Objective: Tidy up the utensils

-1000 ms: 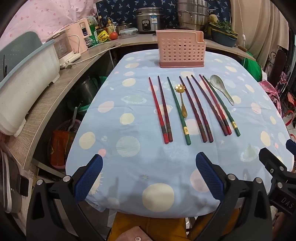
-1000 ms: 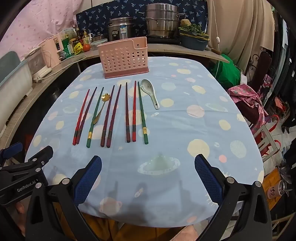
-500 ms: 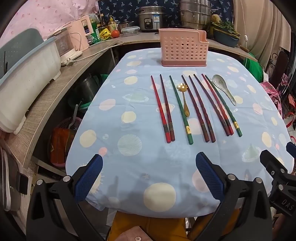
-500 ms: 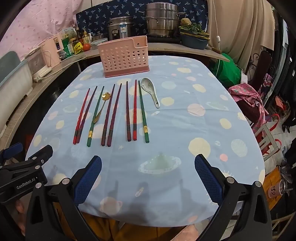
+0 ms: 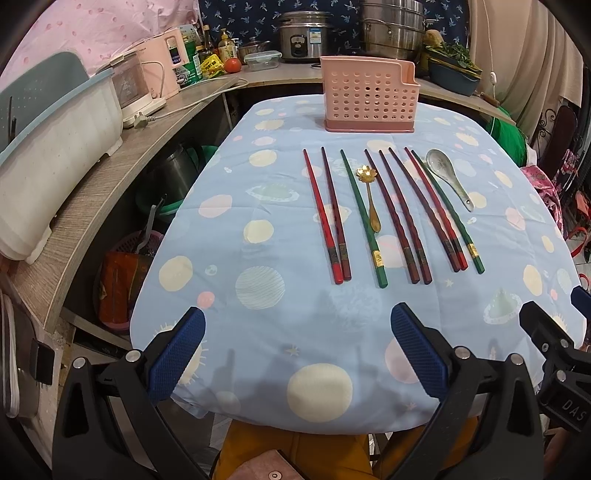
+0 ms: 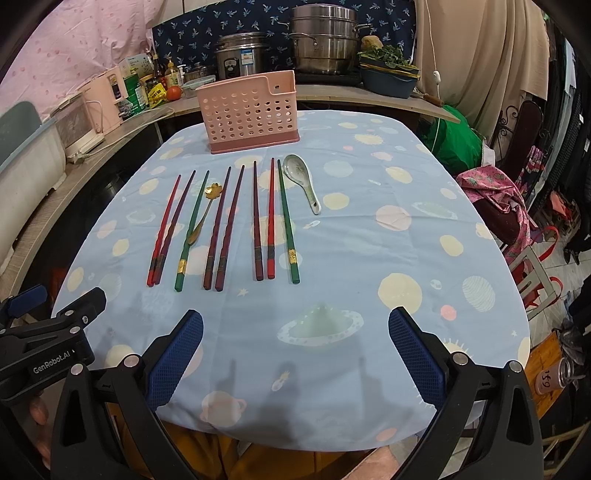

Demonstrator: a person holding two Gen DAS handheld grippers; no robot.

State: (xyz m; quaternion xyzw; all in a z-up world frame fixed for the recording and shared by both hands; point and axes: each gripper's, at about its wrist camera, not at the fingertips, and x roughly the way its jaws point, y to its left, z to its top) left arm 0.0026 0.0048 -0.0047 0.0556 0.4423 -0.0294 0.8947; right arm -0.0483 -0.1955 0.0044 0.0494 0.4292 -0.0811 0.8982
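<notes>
Several chopsticks (image 5: 402, 218) (image 6: 225, 225) in red, dark red and green lie side by side on the blue planet-print tablecloth (image 5: 258, 310) (image 6: 369, 266). A gold flower-headed spoon (image 5: 369, 195) (image 6: 203, 214) lies among them. At the right end of the row rests a ceramic soup spoon (image 5: 447, 177) (image 6: 303, 177). Behind the row stands a pink perforated utensil holder (image 5: 369, 98) (image 6: 251, 114). My left gripper (image 5: 295, 350) hovers open over the table's near edge, short of the chopstick ends. To its right my right gripper (image 6: 295, 350) is open too, holding nothing.
A wooden counter (image 5: 92, 199) curves along the left and back, carrying a white bin (image 5: 48, 158), pink appliances, bottles, a rice cooker (image 5: 301, 33) and steel pots (image 6: 325, 37). Chairs and pink cloth (image 6: 495, 195) crowd the right side. Buckets sit under the counter.
Both grippers have edged slightly forward toward the table, so the utensils look a little nearer. Nothing on the table has moved and both grippers stay open.
</notes>
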